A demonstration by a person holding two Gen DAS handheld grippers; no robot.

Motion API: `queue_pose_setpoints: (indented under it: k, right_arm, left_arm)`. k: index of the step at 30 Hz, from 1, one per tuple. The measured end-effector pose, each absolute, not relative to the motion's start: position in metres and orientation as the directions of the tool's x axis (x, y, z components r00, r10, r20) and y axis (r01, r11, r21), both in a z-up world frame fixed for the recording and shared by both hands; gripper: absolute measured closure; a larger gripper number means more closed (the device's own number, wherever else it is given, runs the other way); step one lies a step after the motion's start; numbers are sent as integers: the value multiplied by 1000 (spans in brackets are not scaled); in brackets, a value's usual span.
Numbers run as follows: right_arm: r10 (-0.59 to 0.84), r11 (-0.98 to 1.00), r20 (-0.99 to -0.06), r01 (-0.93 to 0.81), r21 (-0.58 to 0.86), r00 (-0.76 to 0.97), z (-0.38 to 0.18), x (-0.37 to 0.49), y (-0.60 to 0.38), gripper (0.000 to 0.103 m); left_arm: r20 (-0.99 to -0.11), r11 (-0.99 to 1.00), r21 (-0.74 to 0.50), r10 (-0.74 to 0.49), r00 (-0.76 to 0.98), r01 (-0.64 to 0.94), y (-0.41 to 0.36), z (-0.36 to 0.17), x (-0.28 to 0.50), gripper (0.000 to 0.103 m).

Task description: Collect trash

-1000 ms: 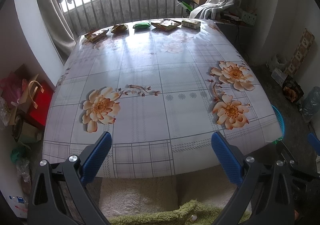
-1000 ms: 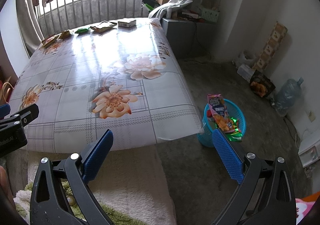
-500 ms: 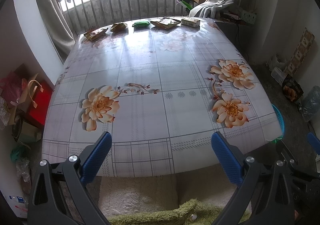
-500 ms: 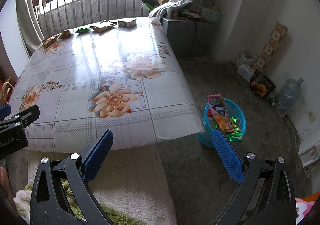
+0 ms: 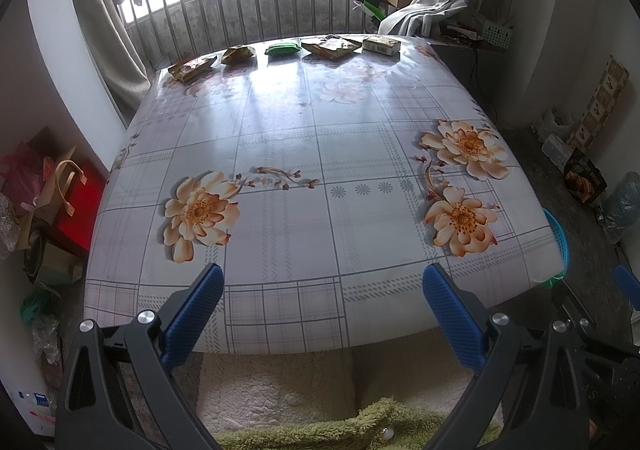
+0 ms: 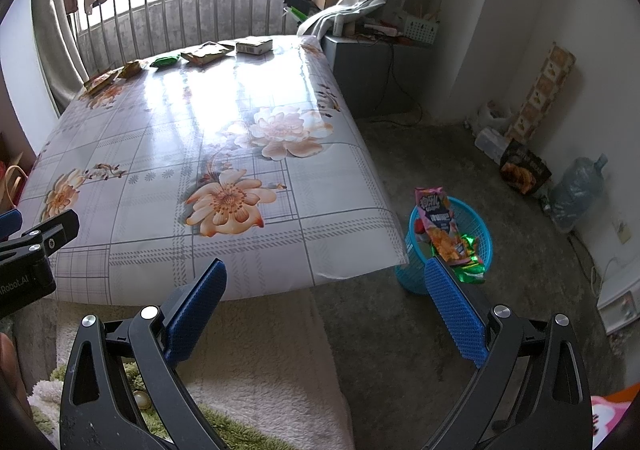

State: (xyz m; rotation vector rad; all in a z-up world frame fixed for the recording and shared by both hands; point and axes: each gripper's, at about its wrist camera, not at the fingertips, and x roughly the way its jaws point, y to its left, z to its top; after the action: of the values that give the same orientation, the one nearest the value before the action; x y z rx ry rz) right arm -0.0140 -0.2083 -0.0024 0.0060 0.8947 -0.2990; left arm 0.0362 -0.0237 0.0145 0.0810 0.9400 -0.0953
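Five wrappers (image 5: 331, 46) are lined along the worktop's (image 5: 320, 154) far edge; both grippers' fingers (image 5: 192, 314) (image 6: 454, 314) are held spread, empty.

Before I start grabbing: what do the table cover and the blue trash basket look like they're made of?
Table cover: probably glossy vinyl or oilcloth; it mirrors the window bars and hangs stiffly at the near corner. Blue trash basket: apparently moulded plastic, with an open lattice wall you can see through. Both grippers hang open, short of the table.
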Motion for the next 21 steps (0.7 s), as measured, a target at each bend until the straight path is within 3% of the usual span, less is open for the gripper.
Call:
queue_pose_setpoints:
  k: [21]
  right_arm:
    - [-252,959,-768,259,-117,588,-2,-14,-206,8]
  left_arm:
    - [-808,992,28,-47,588,119,-25,15,35,5]
